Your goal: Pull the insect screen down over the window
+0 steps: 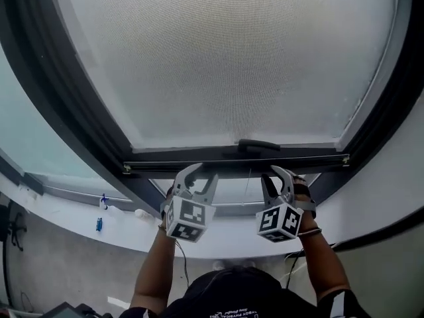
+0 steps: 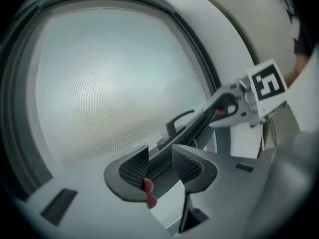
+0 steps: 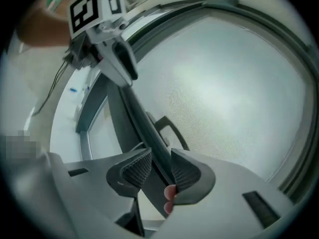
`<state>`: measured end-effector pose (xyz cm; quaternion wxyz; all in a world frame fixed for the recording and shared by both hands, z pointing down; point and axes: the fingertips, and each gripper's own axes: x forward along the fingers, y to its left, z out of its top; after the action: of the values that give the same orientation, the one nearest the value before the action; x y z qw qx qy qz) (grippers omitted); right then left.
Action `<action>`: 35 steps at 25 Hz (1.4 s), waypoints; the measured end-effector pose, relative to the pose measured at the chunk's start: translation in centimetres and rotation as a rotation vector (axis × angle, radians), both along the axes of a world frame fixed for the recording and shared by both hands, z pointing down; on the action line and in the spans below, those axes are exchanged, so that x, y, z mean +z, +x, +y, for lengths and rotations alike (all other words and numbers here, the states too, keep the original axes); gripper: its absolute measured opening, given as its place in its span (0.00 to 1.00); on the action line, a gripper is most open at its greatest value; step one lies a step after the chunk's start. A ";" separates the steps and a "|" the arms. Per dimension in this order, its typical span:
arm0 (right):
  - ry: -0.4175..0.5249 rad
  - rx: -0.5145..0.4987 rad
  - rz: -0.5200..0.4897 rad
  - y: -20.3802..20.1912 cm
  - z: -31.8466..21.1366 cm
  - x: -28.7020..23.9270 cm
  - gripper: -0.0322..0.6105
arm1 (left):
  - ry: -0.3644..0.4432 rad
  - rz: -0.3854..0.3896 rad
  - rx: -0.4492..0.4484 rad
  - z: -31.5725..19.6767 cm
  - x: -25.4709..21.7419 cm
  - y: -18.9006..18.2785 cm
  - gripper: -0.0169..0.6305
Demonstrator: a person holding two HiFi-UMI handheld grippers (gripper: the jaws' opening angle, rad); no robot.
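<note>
Nearest, the person's two forearms reach up from the bottom of the head view, a marker cube [image 1: 189, 218] on the left tool and another [image 1: 279, 222] on the right. Behind them runs the white sill [image 1: 132, 234], with a small blue object [image 1: 99, 224] lying on it at the far left.

The left gripper [image 1: 202, 174] and the right gripper [image 1: 275, 175] are raised side by side, well apart, to the bottom bar [image 1: 225, 159] of the insect screen [image 1: 232, 58]. In the left gripper view, the bar [image 2: 199, 126] runs through the left gripper [image 2: 159, 166] and fills the gap between the ribbed pads. They seem to be clamped on it, though the contact at the left pad is hard to judge. In the right gripper view, the right gripper [image 3: 160, 169] is closed on the same bar [image 3: 144, 128], a pad against each side.

A dark handle [image 1: 258, 144] sits on the bar just right of centre, between the two tools. A narrow strip of bare glass [image 1: 232, 191] shows below the bar.

Farther off, the grey mesh stretches from the bar across most of the opening, bounded by the dark window frame [image 1: 73, 105].
</note>
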<state>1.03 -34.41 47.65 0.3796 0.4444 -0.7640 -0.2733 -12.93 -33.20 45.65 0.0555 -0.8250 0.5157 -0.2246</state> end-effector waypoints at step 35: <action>0.037 0.055 -0.716 5.8 23.1 -3.6 0.06 | 0.141 0.345 -0.209 23.1 -0.1 4.1 0.03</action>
<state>6.86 -11.31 44.05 0.0871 0.5393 -0.8311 -0.1040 -8.83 -10.14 45.53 0.0003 -0.7874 0.6145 -0.0479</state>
